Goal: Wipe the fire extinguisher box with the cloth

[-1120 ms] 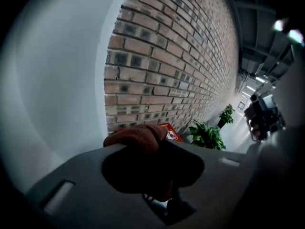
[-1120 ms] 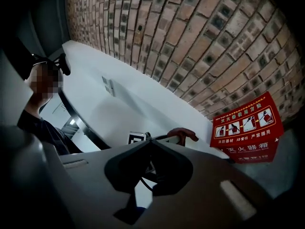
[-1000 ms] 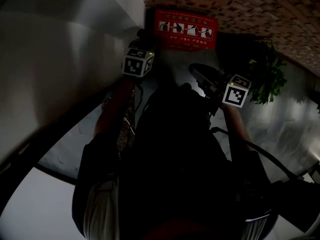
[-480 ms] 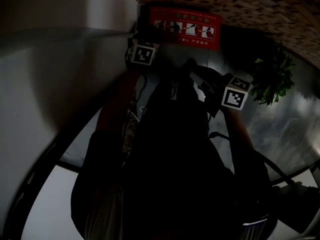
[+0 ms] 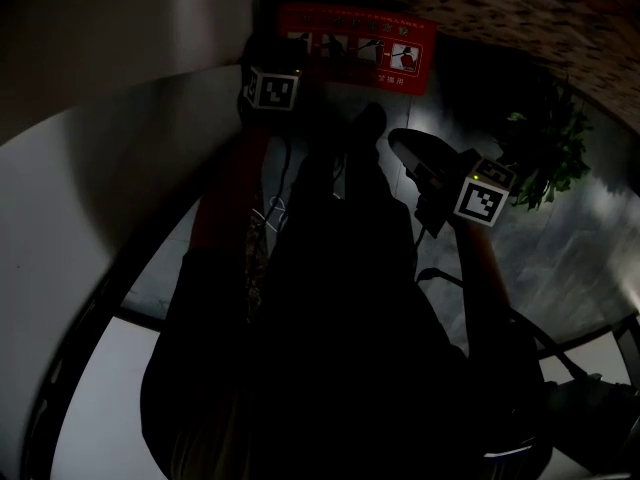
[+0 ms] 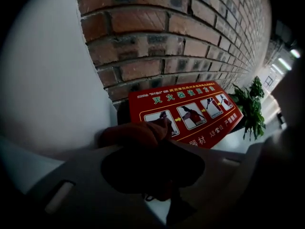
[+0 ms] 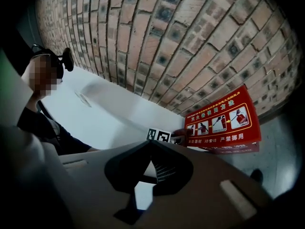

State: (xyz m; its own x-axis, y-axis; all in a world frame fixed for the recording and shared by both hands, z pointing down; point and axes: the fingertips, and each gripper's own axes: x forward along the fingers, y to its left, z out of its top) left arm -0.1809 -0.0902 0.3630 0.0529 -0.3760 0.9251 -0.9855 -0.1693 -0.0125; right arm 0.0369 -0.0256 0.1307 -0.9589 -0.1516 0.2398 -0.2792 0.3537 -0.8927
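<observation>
At the foot of the brick wall (image 6: pixel 190 27) stands the red box (image 6: pixel 190 111), its lid printed with pictures of an extinguisher in use. The left arm (image 5: pixel 228 203) reaches straight forward to it, nearly at full stretch. The left gripper (image 6: pixel 157 144) has its jaws closed tight on the cloth (image 6: pixel 133 133), a dark reddish wad, and presses it against the lid's near left corner, beside the white wall (image 6: pixel 47 80). The right arm (image 5: pixel 485 268) is bent at the elbow and held back. The right gripper (image 7: pixel 151 144) points up and to the left over the pale floor, well short of the box; its jaws meet at the tips with nothing between them. From the right gripper view, the cloth sits at the box's left edge, just beside the left gripper's marker cube. A plant (image 5: pixel 545 153) stands to the right of the box.
</observation>
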